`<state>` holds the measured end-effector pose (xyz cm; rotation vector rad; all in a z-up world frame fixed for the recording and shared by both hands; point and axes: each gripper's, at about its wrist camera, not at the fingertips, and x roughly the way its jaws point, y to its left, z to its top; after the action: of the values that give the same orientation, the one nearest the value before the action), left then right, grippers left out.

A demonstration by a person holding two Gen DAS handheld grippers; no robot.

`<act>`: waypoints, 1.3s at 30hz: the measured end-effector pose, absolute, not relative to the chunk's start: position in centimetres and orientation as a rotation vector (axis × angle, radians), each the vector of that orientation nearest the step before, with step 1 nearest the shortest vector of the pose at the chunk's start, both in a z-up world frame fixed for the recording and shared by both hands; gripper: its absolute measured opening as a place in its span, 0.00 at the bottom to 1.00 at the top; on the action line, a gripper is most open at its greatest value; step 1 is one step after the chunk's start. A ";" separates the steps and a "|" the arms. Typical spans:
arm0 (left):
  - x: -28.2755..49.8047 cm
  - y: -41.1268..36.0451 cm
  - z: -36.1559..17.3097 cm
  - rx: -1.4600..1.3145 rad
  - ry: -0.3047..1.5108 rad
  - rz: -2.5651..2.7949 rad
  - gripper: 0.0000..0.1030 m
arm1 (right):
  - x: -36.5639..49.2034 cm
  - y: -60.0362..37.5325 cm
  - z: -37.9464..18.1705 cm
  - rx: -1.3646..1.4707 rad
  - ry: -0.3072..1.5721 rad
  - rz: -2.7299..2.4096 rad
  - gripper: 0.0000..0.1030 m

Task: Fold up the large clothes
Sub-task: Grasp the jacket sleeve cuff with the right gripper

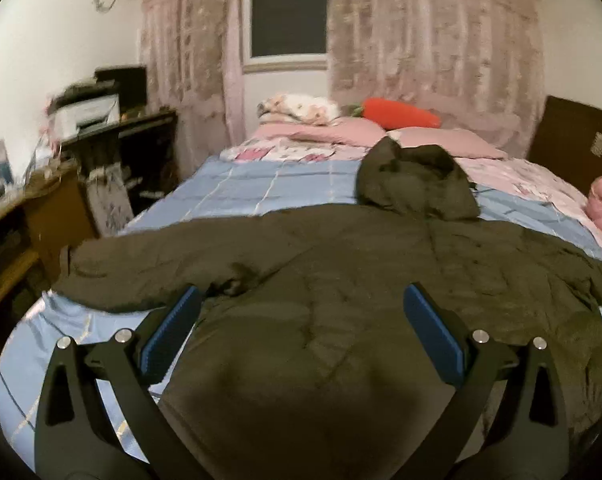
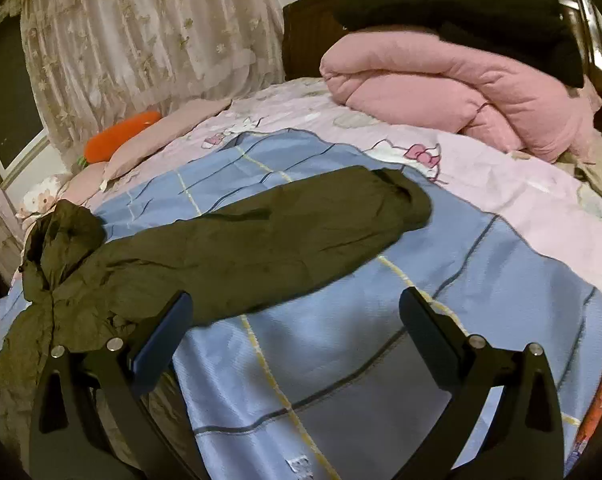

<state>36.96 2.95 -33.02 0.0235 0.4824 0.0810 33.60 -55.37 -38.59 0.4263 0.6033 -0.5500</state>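
The left gripper [image 1: 301,312], jaws spread and empty, hovers over the coat [image 1: 341,280] spread flat on the bed [image 1: 241,184]. The right gripper [image 2: 297,320], also spread, has 1 sleeve [image 2: 301,224] just ahead-left. Slippery padding could slide out of a shallow pinch.

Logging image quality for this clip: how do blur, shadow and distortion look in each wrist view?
Left wrist view: motion-smeared curtains and desk clutter, sharp left tool, dark shadow on the jacket below it. Right wrist view: sharper overall, right tool casting a grey shadow on the blue bedspread. Both: strong fisheye bending, dim warm light.
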 end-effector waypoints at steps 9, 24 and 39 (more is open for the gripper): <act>36.7 0.6 -33.7 0.054 0.514 0.047 0.98 | 36.3 -59.8 -42.2 0.673 0.624 -0.513 0.96; 37.4 1.8 -34.7 0.029 0.533 0.080 0.98 | 37.4 -67.6 -47.3 1.180 0.564 -0.448 0.81; 38.2 1.5 -34.8 0.024 0.538 0.096 0.98 | 39.4 -69.9 -47.4 1.154 0.475 -0.461 0.10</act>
<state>38.15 1.49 -34.84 0.0242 0.5378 0.0963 39.36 -69.88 -47.41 1.1540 0.4752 -0.4611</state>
